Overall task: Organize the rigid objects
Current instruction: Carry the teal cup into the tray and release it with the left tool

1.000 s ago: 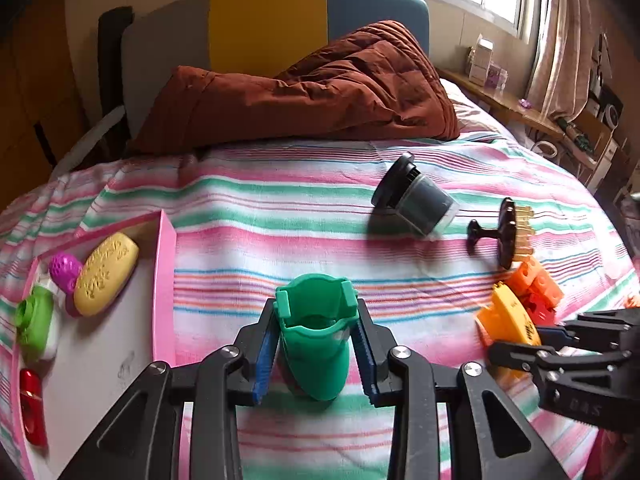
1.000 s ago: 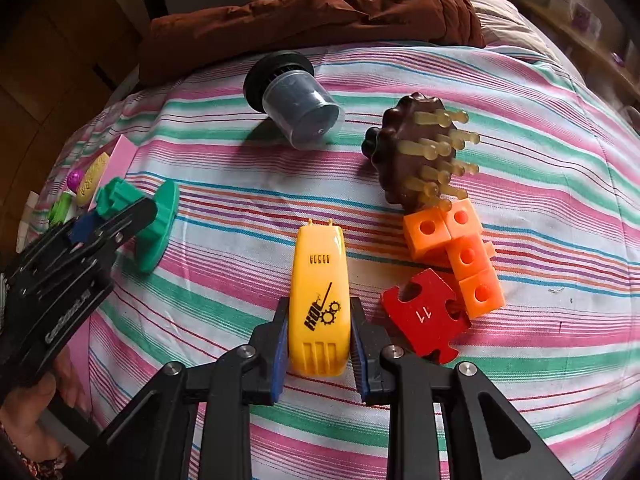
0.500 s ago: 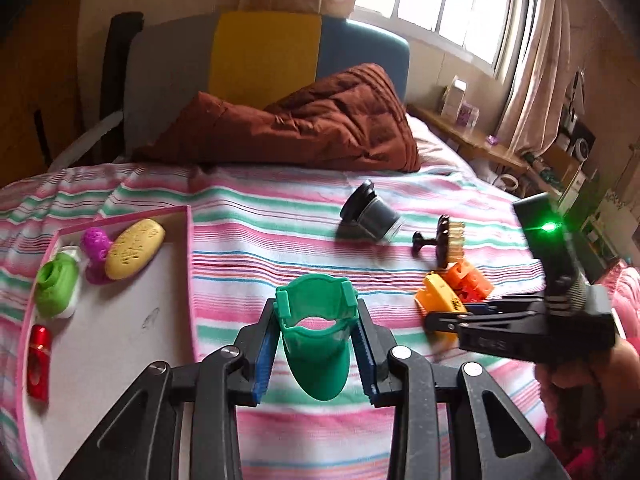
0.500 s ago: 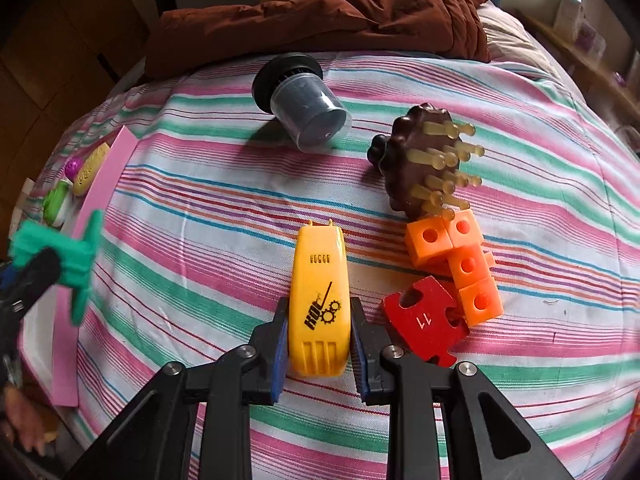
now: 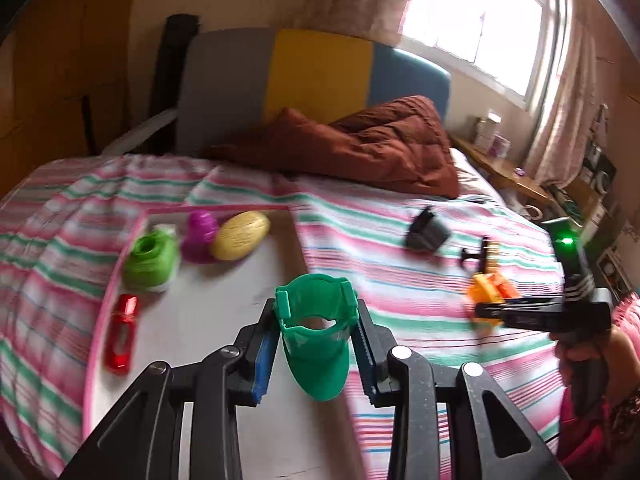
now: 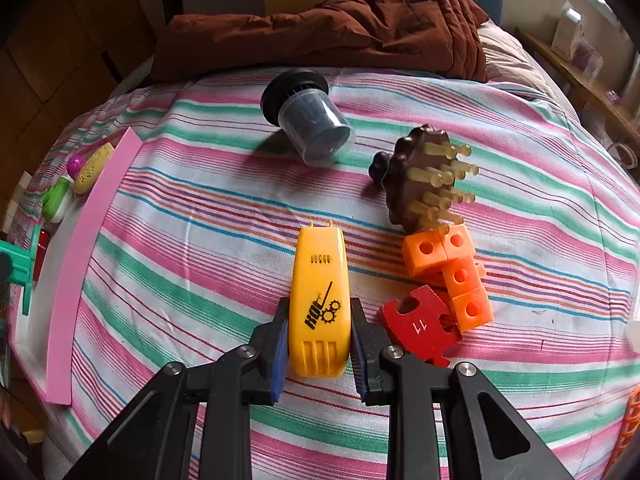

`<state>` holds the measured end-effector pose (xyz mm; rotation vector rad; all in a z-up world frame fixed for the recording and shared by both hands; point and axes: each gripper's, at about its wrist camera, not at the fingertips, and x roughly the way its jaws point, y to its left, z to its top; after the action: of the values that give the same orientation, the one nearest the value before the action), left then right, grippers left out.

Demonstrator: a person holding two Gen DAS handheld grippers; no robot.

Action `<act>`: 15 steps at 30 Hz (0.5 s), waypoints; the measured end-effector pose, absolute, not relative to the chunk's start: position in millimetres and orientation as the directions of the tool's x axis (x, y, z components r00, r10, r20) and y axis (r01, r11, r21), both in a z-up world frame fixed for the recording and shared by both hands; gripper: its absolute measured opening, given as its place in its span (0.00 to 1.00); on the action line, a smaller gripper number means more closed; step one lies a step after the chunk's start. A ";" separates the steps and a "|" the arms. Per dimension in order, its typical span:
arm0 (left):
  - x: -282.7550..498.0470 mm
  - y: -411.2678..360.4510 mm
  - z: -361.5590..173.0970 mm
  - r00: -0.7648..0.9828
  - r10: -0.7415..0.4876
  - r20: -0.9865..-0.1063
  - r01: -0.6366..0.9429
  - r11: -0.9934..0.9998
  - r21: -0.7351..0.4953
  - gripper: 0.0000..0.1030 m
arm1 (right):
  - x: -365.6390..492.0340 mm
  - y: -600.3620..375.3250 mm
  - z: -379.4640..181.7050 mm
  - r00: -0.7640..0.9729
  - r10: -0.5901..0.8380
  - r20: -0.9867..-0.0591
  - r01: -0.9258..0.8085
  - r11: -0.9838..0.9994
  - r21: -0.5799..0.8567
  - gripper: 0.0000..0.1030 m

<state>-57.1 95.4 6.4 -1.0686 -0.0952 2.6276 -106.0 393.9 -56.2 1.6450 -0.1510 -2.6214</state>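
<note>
Green cup point(image 5: 316, 336) in left tool point(image 5: 316, 354), now over pink tray point(image 5: 224, 312); right tool point(image 6: 319, 346) still gripping yellow toy point(image 6: 320, 300).

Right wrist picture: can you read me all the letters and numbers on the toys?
"KOL", black slanted letters beside two gear pictures: on the yellow toy held in the right claw.
"11", white, upside down in this view: on the red puzzle piece.
A tiny row of marks higher on the yellow toy: too small to read.
The orange cubes, brown brush and dark cup: no writing visible.
</note>
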 end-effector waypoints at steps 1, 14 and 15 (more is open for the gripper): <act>-59.3 88.6 3.1 -0.674 0.290 -0.680 -0.237 -0.956 -0.173 0.34 | -106.1 393.3 -55.9 -0.439 -0.088 -0.894 -0.013 -0.995 0.104 0.26; -94.3 52.0 -28.6 -0.613 0.245 -0.751 -0.154 -0.969 -0.191 0.34 | -91.4 393.0 -40.5 -0.517 -0.117 -0.848 0.038 -0.993 0.114 0.26; -97.9 51.3 -29.4 -0.608 0.235 -0.759 -0.146 -0.972 -0.184 0.34 | -90.3 392.0 -38.7 -0.526 -0.118 -0.842 0.042 -0.993 0.113 0.26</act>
<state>-97.9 51.3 -29.4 -1.2665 -0.1527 2.6363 -90.3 392.0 -38.7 1.4798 -0.1199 -2.6636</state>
